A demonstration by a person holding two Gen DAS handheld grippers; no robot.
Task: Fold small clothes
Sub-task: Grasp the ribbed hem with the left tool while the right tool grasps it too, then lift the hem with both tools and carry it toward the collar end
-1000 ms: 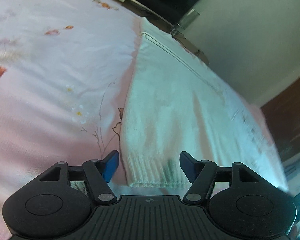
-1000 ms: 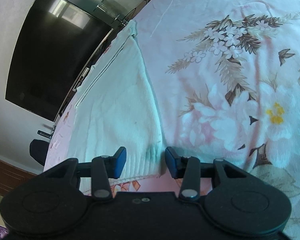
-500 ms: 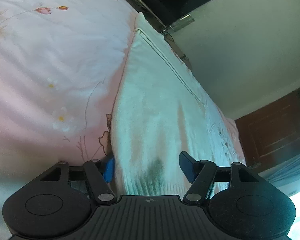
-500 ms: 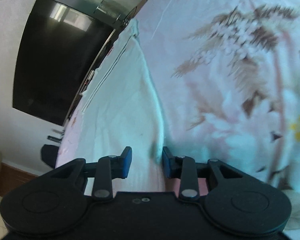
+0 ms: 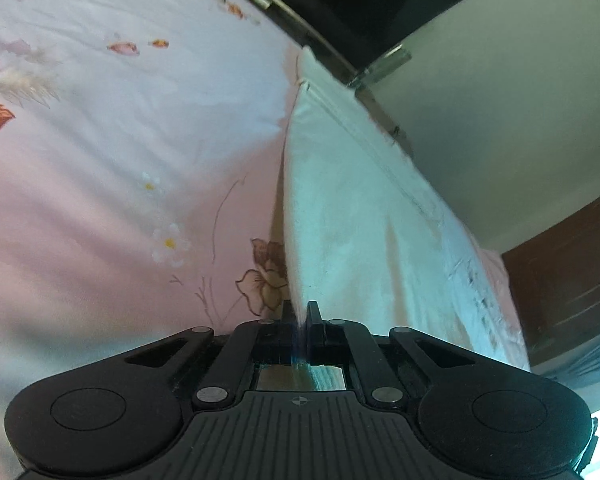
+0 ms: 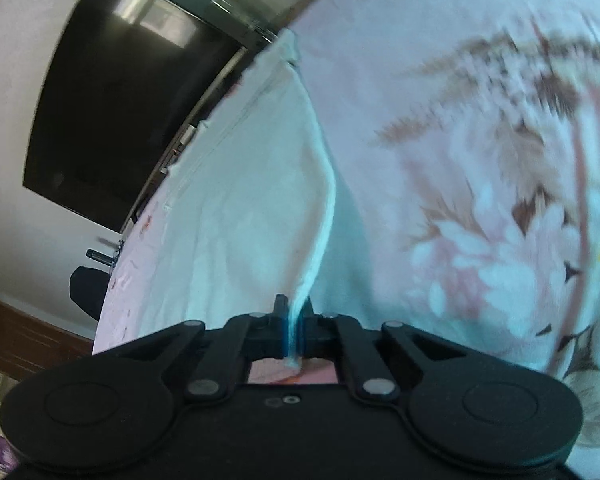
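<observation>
Both pairs of your fingers have closed since half a second ago. At the bottom centre of the left wrist view, your left gripper (image 5: 299,316) has its jaws pinched together on the near hem of the white knitted garment (image 5: 352,216); a second ago those blue pads stood wide apart with the ribbed hem lying between them. Your right gripper (image 6: 294,312), bottom centre of the right wrist view, is likewise clamped tight, with a narrow bunched strip of the garment's near edge running up out of the jaws.

So you now hold the two near corners, and I judge the grasp stage of this fold done. The cloth rising from each grip suggests the hem is starting to leave the bed, though the pictures do not settle how high.

Beyond the jaws, the garment stretches away up the middle of both frames, lying on the pink floral bedsheet (image 5: 112,152), with a seam line running along its length. Its far end sits near the bed's edge, toward the upper centre of each view. Farther off, at upper left of the right view, a dark flat-screen television (image 6: 124,108) hangs on a pale wall.

Your next move looks like carrying both corners forward over the body toward that far end; keep the two grippers level so the fold lands square.
</observation>
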